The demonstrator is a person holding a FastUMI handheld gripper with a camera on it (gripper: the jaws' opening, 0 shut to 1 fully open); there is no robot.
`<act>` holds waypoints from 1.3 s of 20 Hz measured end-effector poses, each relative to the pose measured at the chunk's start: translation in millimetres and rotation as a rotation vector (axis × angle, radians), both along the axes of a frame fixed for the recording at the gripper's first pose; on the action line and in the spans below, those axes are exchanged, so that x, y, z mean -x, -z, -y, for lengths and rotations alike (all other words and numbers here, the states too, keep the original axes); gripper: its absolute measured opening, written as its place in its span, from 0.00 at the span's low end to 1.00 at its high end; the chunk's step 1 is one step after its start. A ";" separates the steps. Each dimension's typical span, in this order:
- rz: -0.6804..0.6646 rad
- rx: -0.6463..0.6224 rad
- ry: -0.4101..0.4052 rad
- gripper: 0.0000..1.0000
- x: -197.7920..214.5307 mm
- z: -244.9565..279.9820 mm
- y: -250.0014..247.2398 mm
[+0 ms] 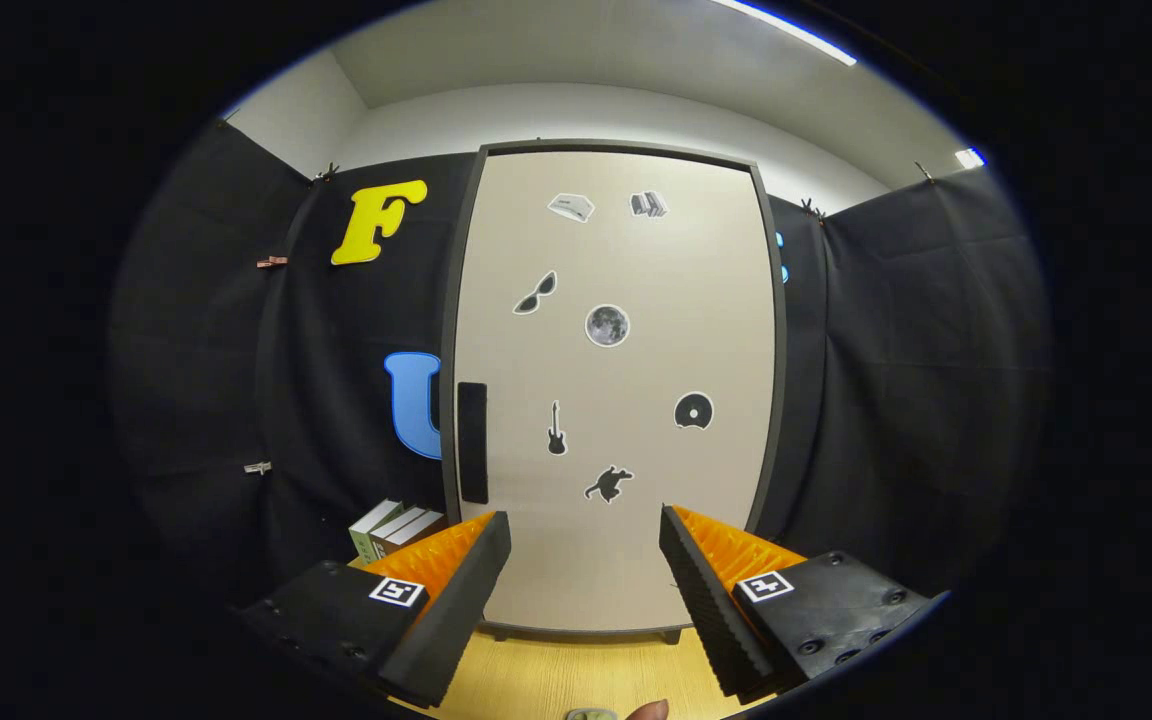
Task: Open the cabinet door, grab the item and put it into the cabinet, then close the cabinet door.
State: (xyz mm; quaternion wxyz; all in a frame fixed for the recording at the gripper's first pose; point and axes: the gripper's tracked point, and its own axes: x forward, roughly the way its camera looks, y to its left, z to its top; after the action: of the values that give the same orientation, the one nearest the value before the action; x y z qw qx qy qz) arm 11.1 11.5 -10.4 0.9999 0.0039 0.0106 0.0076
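Cabinet [616, 380] stands mid-frame, door [636, 500] closed; it looks light and stiff, likely swinging easily if pulled by the dark handle [473, 442] on its left edge. Pale front, dark frame, small stickers. Books [396, 528] sit lower left. Gripper [584, 575] is spread wide, empty, in front of the door

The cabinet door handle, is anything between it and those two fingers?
Nothing visible. The gripper is open, facing the shut cabinet door. The dark handle sits on the door's left edge, beyond the left finger, with open air between. The books stand left of the cabinet.
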 end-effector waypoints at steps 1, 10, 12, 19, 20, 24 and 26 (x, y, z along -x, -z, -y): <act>-0.001 0.002 -0.002 0.97 -0.4 -1.4 0.6; -0.006 -0.016 -0.033 0.97 -15.6 -34.6 4.1; -0.006 -0.028 -0.045 0.97 -21.4 -47.4 3.4; 0.033 -0.039 -0.098 0.97 -58.8 -107.4 -10.3; 0.029 -0.041 -0.107 0.97 -67.8 -116.9 -9.4; 0.003 -0.035 -0.074 0.97 -108.7 -129.1 7.2; -0.002 -0.023 -0.051 0.97 -128.7 -129.8 14.5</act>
State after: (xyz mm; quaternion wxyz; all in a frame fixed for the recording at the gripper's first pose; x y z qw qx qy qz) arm 139.9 141.3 -24.9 0.9993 0.0154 0.0115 0.0331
